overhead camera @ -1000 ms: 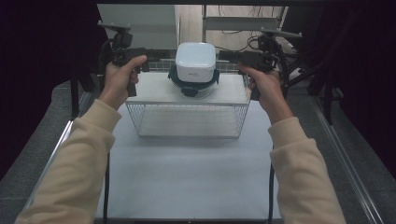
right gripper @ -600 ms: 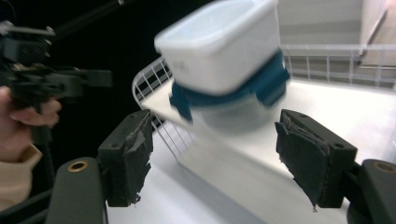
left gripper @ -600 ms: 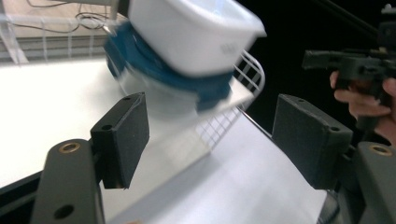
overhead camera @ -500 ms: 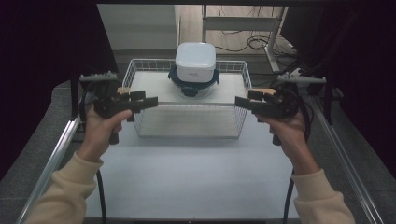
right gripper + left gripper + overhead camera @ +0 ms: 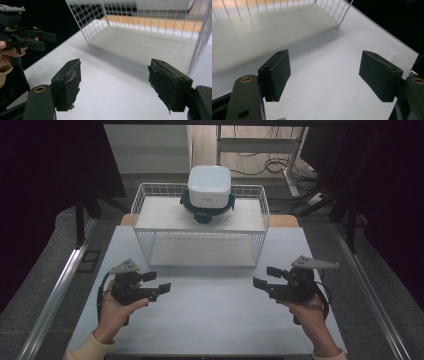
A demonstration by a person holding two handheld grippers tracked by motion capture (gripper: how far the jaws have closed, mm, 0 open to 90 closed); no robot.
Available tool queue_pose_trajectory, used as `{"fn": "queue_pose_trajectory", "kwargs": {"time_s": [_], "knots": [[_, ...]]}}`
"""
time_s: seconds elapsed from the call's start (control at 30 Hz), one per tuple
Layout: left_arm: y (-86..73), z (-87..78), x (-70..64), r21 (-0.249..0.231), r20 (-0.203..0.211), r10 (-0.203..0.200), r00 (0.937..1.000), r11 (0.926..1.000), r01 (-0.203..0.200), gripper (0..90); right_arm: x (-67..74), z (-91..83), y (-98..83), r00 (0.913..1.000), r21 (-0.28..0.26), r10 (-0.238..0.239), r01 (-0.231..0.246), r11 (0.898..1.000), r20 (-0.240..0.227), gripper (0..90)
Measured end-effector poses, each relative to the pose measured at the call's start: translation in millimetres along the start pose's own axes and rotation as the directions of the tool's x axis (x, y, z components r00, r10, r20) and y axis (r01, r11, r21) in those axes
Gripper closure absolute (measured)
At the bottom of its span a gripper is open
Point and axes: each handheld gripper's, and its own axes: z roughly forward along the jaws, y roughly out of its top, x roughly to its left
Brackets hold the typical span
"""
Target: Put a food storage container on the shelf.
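A white-lidded container (image 5: 209,192) with dark clips stands on the upper shelf of a white wire rack (image 5: 200,241) at the back of the table. My left gripper (image 5: 157,282) hovers low over the white tabletop (image 5: 210,320) in front of the rack's left corner. Its jaws are open with nothing between them (image 5: 324,67), and they have just been opening a little. My right gripper (image 5: 265,277) is at the front right and points inward. It is open and empty too (image 5: 115,77). The right gripper view also catches the left gripper (image 5: 47,41) at its far left.
The rack's lower shelf (image 5: 150,47) is bare. A strip of wooden tabletop (image 5: 282,221) runs behind the rack. Metal rails (image 5: 55,290) border the table on both sides. On the floor beyond are cables and a stand (image 5: 280,165).
Both hands have come down from beside the container on the rack to low over the front of the table, farther apart. The container has stayed in place.
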Motion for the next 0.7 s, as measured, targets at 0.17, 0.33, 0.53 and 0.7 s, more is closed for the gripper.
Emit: {"fn": "queue_pose_trajectory", "kwargs": {"time_s": [0.17,0.33,0.53,0.7], "knots": [[-18.2,10.2,8.9,0.047,-0.013,-0.038,0.9992,0.9982,0.039,24.6,-8.0,6.4,-26.7,0.9994,0.025,0.032,-0.033,0.999,0.011,25.7],[-18.3,8.3,9.2,0.036,-0.020,-0.036,0.9991,0.9987,0.037,24.9,-10.0,13.8,-37.1,0.9990,0.076,0.010,-0.013,0.997,0.044,24.8],[-20.1,8.9,7.6,0.039,-0.042,-0.016,0.9990,0.9991,0.018,25.0,-7.5,15.4,-37.7,0.9989,0.074,-0.004,0.001,0.997,0.047,24.5],[-22.4,11.6,6.6,0.051,-0.077,0.011,0.9969,0.9987,-0.007,24.8,-8.4,16.3,-39.6,0.9986,0.069,-0.010,0.006,0.998,0.052,22.9]]}}
